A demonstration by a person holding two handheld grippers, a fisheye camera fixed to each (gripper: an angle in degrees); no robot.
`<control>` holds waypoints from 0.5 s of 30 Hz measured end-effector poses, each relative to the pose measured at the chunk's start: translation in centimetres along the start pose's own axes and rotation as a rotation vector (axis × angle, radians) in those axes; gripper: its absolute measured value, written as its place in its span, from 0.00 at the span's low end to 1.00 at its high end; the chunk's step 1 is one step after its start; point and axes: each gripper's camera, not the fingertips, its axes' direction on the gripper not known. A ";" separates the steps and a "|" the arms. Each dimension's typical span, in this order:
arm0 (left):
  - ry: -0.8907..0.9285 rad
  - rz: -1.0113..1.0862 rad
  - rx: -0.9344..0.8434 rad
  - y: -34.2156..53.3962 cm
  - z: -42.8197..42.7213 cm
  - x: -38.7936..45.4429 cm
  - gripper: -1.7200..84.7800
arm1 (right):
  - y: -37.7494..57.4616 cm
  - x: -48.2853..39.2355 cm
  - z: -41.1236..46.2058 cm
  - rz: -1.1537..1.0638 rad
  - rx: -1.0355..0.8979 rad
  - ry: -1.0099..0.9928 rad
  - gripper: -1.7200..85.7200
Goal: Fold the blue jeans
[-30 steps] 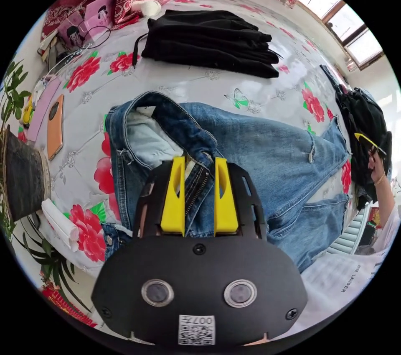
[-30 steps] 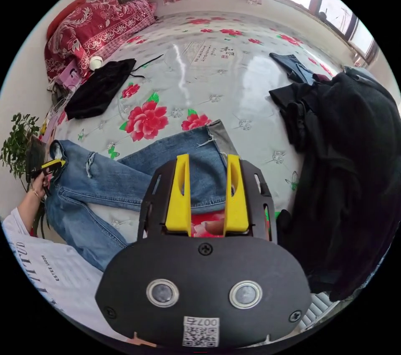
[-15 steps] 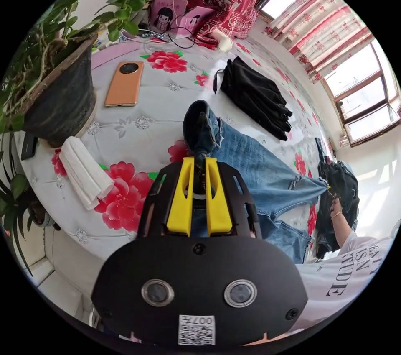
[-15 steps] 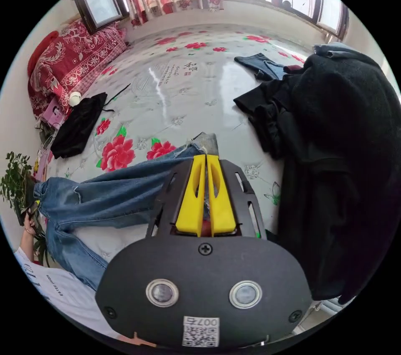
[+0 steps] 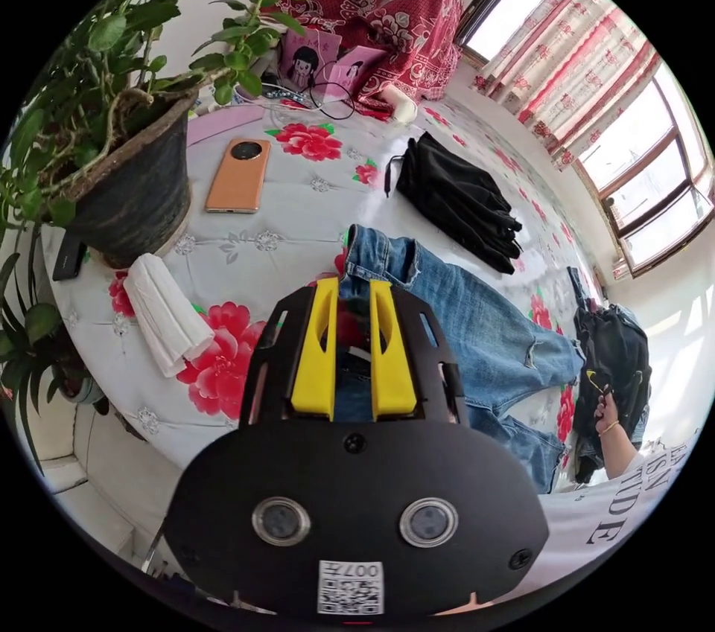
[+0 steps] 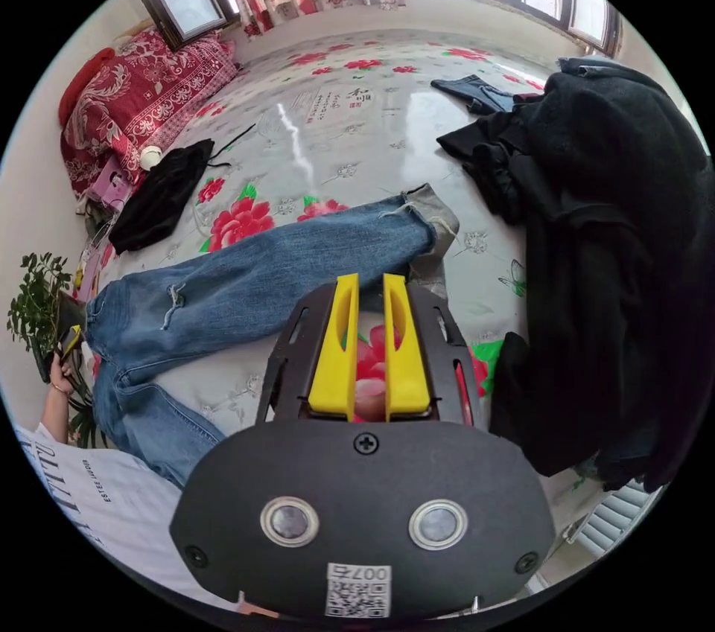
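Both grippers have just let go: the left gripper [image 5: 351, 289], clamped on the waistband half a second ago, now has its jaws parted with nothing between them, and the right gripper [image 6: 365, 286] stands slightly spread just short of the hem. The blue jeans [image 6: 261, 275] lie stretched flat on the flowered bed [image 6: 357, 111], one leg above the other. Straightening looks finished; the first fold probably comes next. Folded black trousers [image 5: 454, 200] lie near, a black clothes heap [image 6: 596, 252] beside the hem.

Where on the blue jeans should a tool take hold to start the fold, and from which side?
Likely the frayed hem of the straight upper leg of the blue jeans: it lies flat and free, just ahead of the right tool. Come in lengthwise from beyond the leg end.
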 end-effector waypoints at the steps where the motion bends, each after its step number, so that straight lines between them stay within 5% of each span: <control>1: -0.013 -0.009 0.008 -0.3 -0.3 -0.5 0.10 | 0.3 -0.2 0.2 -0.012 -0.004 -0.001 0.09; 11: 0.066 -0.021 -0.126 -7.7 7.0 -2.8 0.13 | -1.9 -3.0 4.2 -0.120 -0.100 -0.021 0.10; 15: 0.164 -0.107 -0.257 -9.3 11.8 -4.2 0.04 | -1.4 -4.7 8.8 -0.158 -0.201 0.003 0.09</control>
